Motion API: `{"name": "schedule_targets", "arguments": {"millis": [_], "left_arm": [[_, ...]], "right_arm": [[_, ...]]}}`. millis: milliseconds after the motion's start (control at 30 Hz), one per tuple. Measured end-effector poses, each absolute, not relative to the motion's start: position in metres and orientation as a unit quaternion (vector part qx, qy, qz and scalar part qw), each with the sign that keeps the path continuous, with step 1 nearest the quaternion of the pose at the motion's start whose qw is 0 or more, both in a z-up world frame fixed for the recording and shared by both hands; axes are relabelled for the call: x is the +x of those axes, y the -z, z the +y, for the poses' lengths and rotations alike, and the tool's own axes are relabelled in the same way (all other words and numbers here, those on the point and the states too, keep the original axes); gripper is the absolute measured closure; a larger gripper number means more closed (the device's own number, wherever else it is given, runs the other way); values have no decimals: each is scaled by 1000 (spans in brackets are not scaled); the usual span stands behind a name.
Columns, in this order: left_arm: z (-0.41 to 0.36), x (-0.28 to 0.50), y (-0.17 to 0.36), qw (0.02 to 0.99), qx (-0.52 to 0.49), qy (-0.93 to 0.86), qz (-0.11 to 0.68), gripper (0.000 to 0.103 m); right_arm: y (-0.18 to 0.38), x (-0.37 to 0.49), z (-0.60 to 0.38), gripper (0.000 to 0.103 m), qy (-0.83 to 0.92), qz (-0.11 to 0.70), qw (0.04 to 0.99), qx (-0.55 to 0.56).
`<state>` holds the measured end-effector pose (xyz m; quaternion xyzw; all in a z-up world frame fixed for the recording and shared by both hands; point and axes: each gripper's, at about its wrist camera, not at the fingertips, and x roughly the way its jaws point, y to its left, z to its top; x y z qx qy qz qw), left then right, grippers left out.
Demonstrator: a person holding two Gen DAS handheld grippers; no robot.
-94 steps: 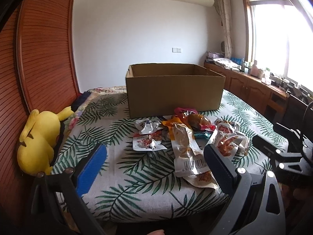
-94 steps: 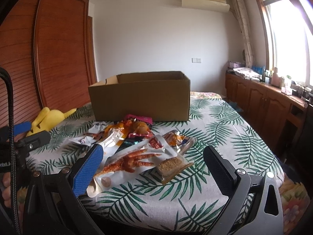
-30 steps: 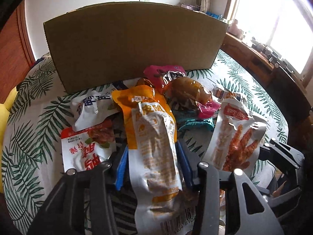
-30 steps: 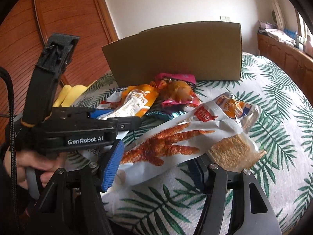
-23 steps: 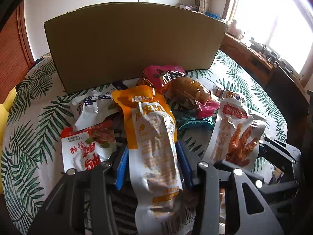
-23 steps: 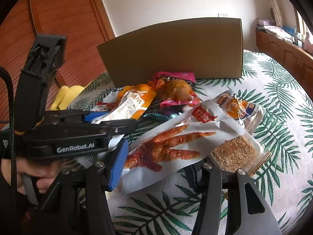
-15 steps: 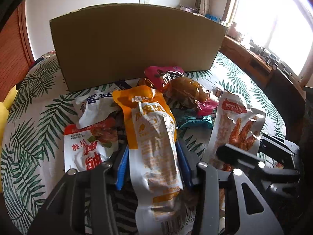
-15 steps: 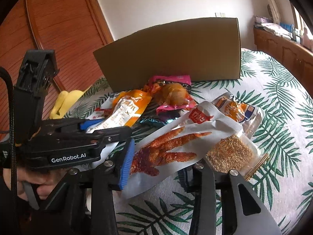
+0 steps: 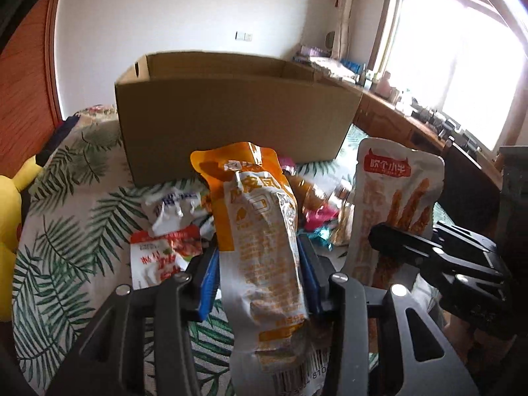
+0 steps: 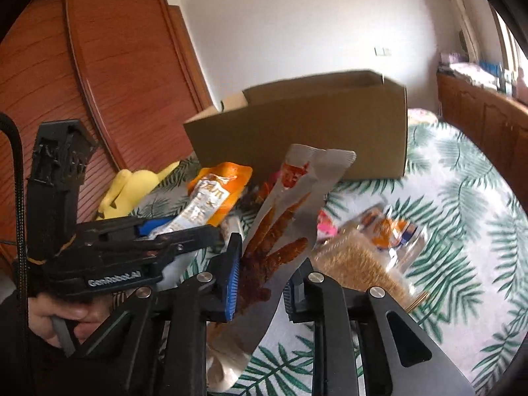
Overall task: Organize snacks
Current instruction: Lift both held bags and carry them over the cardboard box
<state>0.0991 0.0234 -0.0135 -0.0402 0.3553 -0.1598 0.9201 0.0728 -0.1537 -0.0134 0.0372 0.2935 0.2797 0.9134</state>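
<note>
Clamping the orange pouch [image 9: 260, 231], the left gripper [image 9: 260, 283] holds it lengthwise toward the far cardboard box [image 9: 231, 115]. Right gripper [image 10: 260, 283] pinches the chicken-feet pouch [image 10: 283, 231], tilted up-right; open bedspread [image 10: 462, 231] lies right.

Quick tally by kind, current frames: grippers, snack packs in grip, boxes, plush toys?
Grippers: 2 (left gripper, right gripper)
Snack packs in grip: 2 (orange pack, chicken-feet pack)
Cardboard box: 1
Yellow plush toy: 1
Total: 6
Loose pile left out: packs overlap.
</note>
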Motion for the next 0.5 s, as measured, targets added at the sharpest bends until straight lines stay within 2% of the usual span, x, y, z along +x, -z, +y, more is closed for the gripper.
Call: {"name": "schedule_targets", "arguments": {"millis": [500], "left_arm": [[21, 94, -26, 931, -39, 170, 321, 61]], "right_arm": [[-28, 80, -168, 84, -281, 256, 925, 27]]}}
